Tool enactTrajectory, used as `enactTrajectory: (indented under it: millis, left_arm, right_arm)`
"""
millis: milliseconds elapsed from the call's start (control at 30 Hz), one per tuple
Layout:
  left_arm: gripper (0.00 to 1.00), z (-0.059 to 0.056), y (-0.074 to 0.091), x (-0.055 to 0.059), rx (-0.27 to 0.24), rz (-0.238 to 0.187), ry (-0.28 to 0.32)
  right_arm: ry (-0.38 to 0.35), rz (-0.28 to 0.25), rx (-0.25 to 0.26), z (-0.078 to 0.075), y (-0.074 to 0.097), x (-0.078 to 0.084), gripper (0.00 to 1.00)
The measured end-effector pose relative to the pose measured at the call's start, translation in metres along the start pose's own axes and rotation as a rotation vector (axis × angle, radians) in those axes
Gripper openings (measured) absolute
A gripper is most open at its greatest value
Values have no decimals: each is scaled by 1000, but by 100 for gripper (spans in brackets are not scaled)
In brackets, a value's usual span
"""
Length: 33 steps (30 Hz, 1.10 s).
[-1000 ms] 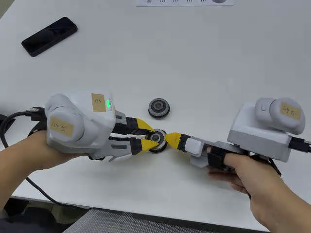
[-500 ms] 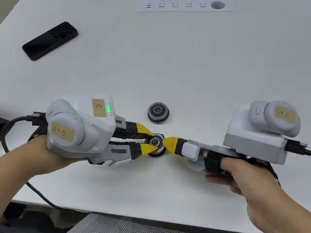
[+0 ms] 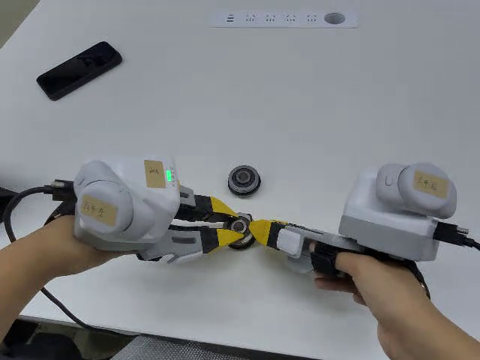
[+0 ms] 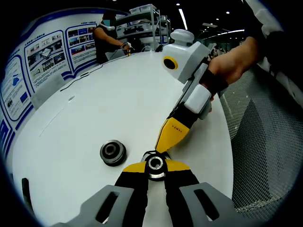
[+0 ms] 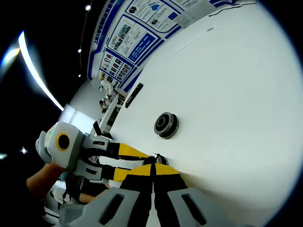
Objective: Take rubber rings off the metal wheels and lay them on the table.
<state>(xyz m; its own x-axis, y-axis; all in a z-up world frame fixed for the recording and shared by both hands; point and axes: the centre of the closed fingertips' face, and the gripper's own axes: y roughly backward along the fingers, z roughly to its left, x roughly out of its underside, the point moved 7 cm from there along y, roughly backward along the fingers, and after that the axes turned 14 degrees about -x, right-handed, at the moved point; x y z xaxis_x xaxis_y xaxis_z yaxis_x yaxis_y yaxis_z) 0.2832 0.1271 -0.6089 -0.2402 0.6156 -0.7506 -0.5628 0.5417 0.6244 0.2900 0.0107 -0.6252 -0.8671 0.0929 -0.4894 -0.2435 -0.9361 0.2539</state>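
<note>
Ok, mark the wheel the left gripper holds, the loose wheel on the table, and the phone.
held wheel [image 4: 155, 164]: left gripper view, its hub.
loose wheel [image 3: 245, 179]: head view, its centre.
phone [image 3: 79, 70]: head view, screen middle.

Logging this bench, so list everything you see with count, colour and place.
Table: one, white.
Held metal wheel: one, dark, silver hub, clamped by the left gripper.
Loose metal wheel: one, dark, on the table behind the grippers.
Phone: one, black, table's far left.
Power strip: one, white, far edge.
Cable: one, black, behind left gripper.
Left gripper: one, white, yellow tips, shut on held metal wheel.
Right gripper: one, white, yellow tips, shut, touching that wheel's rim.
Hands: two, left and right, each holding a gripper.
</note>
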Motion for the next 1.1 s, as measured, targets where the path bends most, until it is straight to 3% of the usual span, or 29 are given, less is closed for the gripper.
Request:
enactTrajectory:
  millis: [1100]
  left_arm:
    - [13, -1, 0, -1, -6, 12, -9]
  right_arm:
    - [43, 10, -4, 5, -4, 3, 1]
